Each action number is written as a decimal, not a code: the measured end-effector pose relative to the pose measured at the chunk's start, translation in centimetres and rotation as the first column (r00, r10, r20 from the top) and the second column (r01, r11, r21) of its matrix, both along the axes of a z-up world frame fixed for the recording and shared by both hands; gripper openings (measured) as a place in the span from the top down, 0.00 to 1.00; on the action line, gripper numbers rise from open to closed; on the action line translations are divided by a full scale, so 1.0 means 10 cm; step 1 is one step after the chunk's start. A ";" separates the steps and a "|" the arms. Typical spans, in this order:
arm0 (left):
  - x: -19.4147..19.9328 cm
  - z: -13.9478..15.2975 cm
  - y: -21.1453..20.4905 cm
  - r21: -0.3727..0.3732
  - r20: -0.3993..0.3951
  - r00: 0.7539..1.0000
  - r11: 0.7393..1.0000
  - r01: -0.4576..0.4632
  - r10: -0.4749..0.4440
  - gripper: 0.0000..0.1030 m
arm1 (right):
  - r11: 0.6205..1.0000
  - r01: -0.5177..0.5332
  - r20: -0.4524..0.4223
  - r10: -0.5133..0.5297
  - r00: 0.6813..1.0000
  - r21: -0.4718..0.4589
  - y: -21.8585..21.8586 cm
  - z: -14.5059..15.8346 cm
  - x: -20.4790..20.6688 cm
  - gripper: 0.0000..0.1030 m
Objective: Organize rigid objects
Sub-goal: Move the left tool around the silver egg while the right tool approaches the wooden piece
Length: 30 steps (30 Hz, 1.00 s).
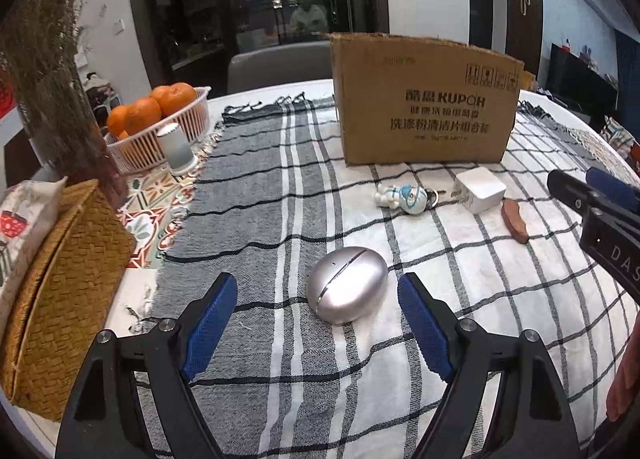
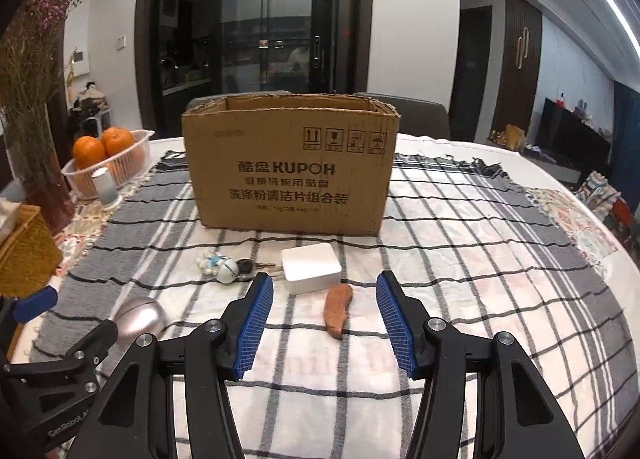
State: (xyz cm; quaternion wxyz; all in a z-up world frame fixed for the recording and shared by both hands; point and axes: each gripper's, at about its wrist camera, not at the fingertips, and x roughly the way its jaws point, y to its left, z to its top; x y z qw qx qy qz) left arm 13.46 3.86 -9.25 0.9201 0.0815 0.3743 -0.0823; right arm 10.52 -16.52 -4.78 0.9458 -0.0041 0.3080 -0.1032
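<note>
- Lower centre of the left wrist view: the silver egg-shaped case (image 1: 347, 285) lies on the checked cloth (image 1: 256, 187), just ahead of the left tool (image 1: 318, 309), whose blue pads are spread and hold nothing.
- Mid-frame: the astronaut keychain (image 1: 402, 197), white box (image 1: 480, 189) and brown wooden piece (image 1: 515, 221) lie loose on the surface.
- Upper centre of the right wrist view: the open cardboard carton (image 2: 291, 163) stands behind them; its contents are hidden.
- Lower centre: the right tool (image 2: 325, 309), spread and empty, faces the wooden piece.
- Judgement: sorting looks barely begun; four items are left.
</note>
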 end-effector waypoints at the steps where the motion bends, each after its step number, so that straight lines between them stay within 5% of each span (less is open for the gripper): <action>1: 0.02 -0.01 0.00 -0.001 -0.003 1.000 1.000 0.004 -0.004 0.20 | 1.000 0.001 -0.001 -0.001 1.000 -0.007 0.00 0.00 0.01 0.47; 10: 0.16 -0.11 -0.01 -0.013 -0.035 0.998 0.999 0.043 -0.043 0.21 | 1.000 0.014 -0.045 -0.014 0.999 0.013 -0.05 -0.11 0.19 0.47; 30: 0.44 -0.41 -0.13 -0.047 -0.139 0.981 0.991 0.129 -0.134 0.43 | 0.995 0.042 -0.144 -0.029 0.989 0.091 -0.16 -0.44 0.47 0.49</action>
